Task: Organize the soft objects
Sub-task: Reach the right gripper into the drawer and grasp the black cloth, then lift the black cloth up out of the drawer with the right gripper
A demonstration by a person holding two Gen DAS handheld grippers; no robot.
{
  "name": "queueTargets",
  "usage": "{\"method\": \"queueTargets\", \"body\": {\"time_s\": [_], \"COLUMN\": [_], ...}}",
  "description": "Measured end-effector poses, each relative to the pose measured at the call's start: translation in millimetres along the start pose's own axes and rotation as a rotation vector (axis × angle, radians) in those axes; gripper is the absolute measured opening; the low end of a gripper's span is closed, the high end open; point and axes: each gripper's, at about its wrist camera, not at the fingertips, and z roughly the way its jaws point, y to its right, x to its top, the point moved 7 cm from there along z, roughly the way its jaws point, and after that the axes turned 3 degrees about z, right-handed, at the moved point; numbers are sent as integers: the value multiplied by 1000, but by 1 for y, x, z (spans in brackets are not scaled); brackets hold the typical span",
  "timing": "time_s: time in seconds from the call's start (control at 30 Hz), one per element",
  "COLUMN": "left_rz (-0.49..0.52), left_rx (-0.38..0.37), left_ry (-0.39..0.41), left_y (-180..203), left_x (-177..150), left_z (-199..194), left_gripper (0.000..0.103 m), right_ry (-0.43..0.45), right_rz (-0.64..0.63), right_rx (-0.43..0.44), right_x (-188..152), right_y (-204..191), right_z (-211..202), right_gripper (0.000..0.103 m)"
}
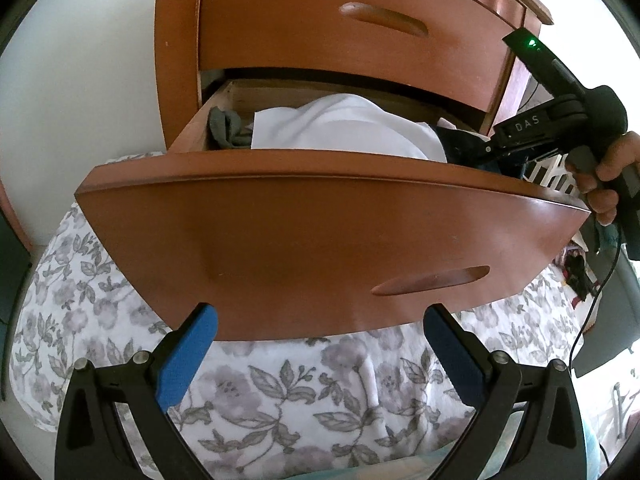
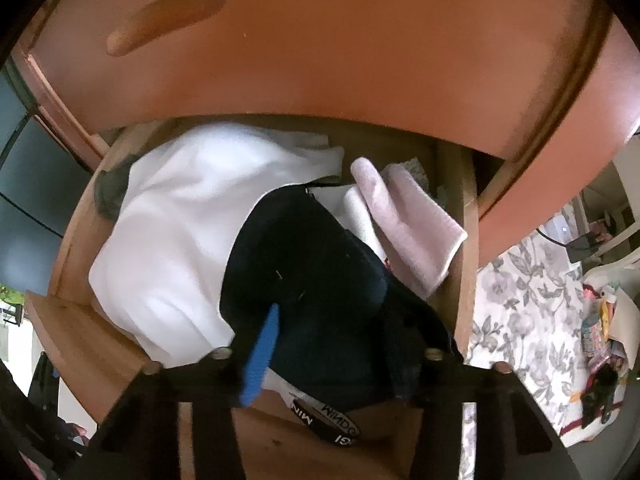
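**Open drawer, dark garment under the right gripper**

Floral bedding (image 1: 304,392) spreads beneath a reddish wooden chest whose lower drawer (image 1: 320,240) stands pulled out below a closed upper drawer (image 1: 344,32).

From the left wrist: the left gripper (image 1: 320,356) hangs in front of the drawer's front panel with its blue pads (image 1: 188,360) spread wide and nothing between them. Inside the drawer a white cloth (image 1: 344,128) fills the middle, and a grey piece (image 1: 226,128) sits in the back left corner. At the drawer's right end the right gripper (image 1: 476,148) reaches in, a hand (image 1: 600,176) on its grip.

From the right wrist: the right gripper (image 2: 332,344) points down into the drawer, its fingers straddling a dark navy garment (image 2: 312,264) that lies over the white cloth, near the front right corner. The blue pad (image 2: 262,352) seems to press the fabric, though blur leaves it unclear whether the fingers have truly clamped. A pale pink folded cloth (image 2: 404,220) lies along the right wall. A printed waistband (image 2: 332,420) shows at the front edge.
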Motion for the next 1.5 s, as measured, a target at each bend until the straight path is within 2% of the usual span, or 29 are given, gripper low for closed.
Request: {"method": "queueTargets", "body": {"time_s": [0.13,0.17,0.3,0.9,1.5], "left_rz": [1,1,-3,-5,-7], "left_rx": [0,-1,-5,-11,-13], "left_ry": [-11,-14,-24,-45,-42], "left_y": [1,1,0,-1,-1], "left_x": [-2,-2,-3,-7,-5], "left_z": [3,4,7,13,10], "left_gripper": [102,102,102,102,102], "right_ry": [29,36,63,174,296], "right_rz": [31,37,70,75,112], "right_rx": [17,12,31,136,234], "right_x": [-3,-4,-6,-11,6], "right_y": [6,7,14,-2,-8], "right_z": [-11,-12,-21,-69,-128], "right_gripper": [28,17,10,6,5]}}
